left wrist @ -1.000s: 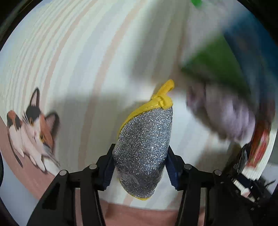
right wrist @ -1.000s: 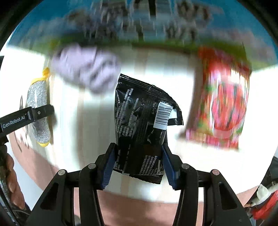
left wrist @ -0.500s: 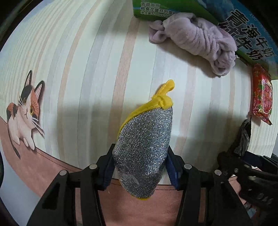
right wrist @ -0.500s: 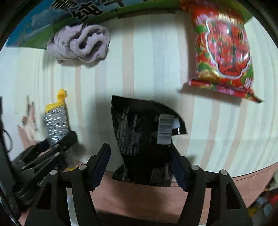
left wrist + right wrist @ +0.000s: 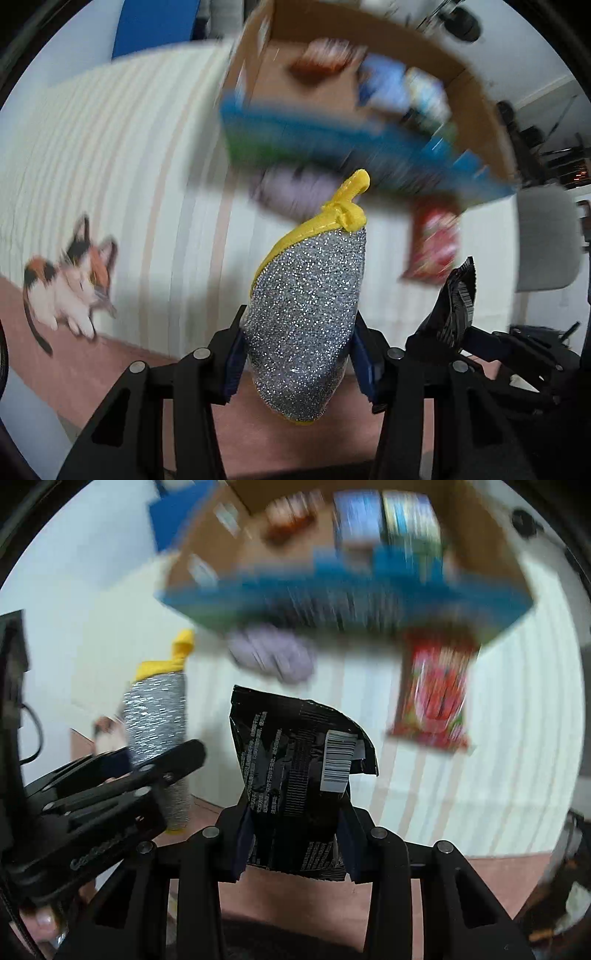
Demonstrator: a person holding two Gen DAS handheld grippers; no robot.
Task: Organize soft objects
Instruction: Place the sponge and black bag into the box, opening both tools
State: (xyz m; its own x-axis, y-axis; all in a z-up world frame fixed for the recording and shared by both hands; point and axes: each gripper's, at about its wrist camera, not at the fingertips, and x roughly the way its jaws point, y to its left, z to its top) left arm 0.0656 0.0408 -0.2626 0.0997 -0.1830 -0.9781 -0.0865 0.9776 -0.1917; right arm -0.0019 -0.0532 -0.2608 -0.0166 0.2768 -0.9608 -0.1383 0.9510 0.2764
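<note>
In the left wrist view, the left claw [image 5: 300, 363] fills the lower middle of the frame, its jaws closing, with its blue pads pressed against both sides of a glittery silver sponge [image 5: 306, 314] edged in yellow; the sponge's knotted yellow loop points toward the upper middle of the frame. Behind it lies the striped bench cloth [image 5: 110, 192], with a printed calico cat [image 5: 68, 280] at the left edge. A blurred cardboard box [image 5: 476, 110] with a blue and green front sits at the top, a lilac cloth [image 5: 291, 192] just below it, and a red snack packet [image 5: 436, 240] to the right. At the lower right the right claw [image 5: 461, 339] shows edge-on with a black pouch [image 5: 458, 299] in it. In the right wrist view, the right claw [image 5: 295, 840] is at the lower middle, its jaws closing and pressing a crinkled black pouch [image 5: 295, 760] with a white barcode label, which stands up toward the centre. The left claw [image 5: 147, 775] with its sponge [image 5: 155, 720] is at the left; the lilac cloth [image 5: 273, 657] is at upper centre, the red packet [image 5: 436, 694] at right, and the box [image 5: 332, 554] at the top, all blurred.
</note>
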